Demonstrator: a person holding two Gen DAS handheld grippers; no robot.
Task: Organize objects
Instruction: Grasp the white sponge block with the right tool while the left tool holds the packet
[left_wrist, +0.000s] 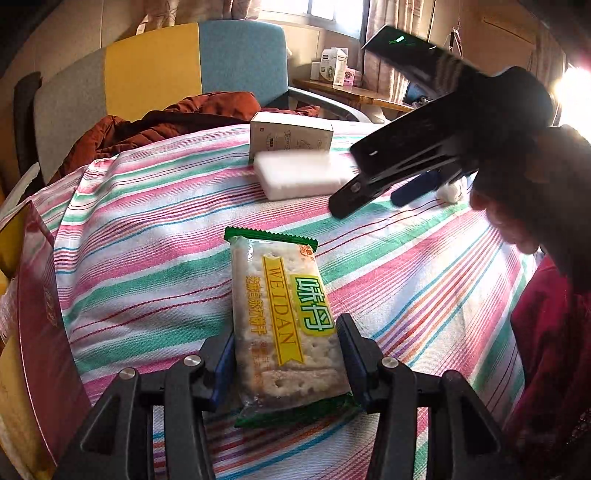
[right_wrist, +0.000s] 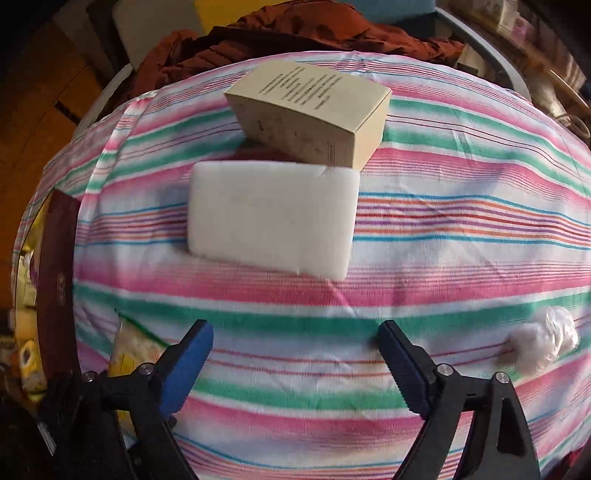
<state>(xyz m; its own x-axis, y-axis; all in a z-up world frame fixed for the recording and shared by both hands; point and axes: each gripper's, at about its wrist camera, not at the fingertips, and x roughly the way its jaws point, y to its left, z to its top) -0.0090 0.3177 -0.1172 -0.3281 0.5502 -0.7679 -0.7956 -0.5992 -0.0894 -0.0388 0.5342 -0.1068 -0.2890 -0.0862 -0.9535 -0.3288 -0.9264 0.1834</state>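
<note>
Cloth (right_wrist: 461, 206), striped pink, green and white, covers the whole table under both tools and looks loose and wrinkled; a low fingertip could, I judge, snag it and drag everything on it. Red box (left_wrist: 44, 332) stands at the table edge, off to the left of the left gripper (left_wrist: 286, 360); gold characters mark its side, too small to read. Carton (right_wrist: 314, 118), beige, sits ahead of the right gripper (right_wrist: 295, 354), its near corner overlapping the far edge of the sponge (right_wrist: 273, 218); small black print covers its top, blurred past reading; lifting the sponge first could, in my view, tip or shift the carton. That white sponge lies flat just ahead of the right gripper, whose jaws stand apart with nothing between them; the view is smeared with motion, so a fast descent might land a finger on the sponge's top rather than astride it, and soft foam would squash or skid. Cracker pack (left_wrist: 284, 325) is clamped in the left gripper, blue pads (left_wrist: 221, 369) pressing its long sides near the low end; it reads "WEIDAN" on a yellow band, with large green Chinese characters beside it that I cannot make out for sure; the hold is low and the wrapper slick, so the pack may pivot or slip, and a harder squeeze would likely crack the crackers. Cotton wad (right_wrist: 532, 347), in clear film, lies right of the right gripper; a sideways sweep could knock it away.
</note>
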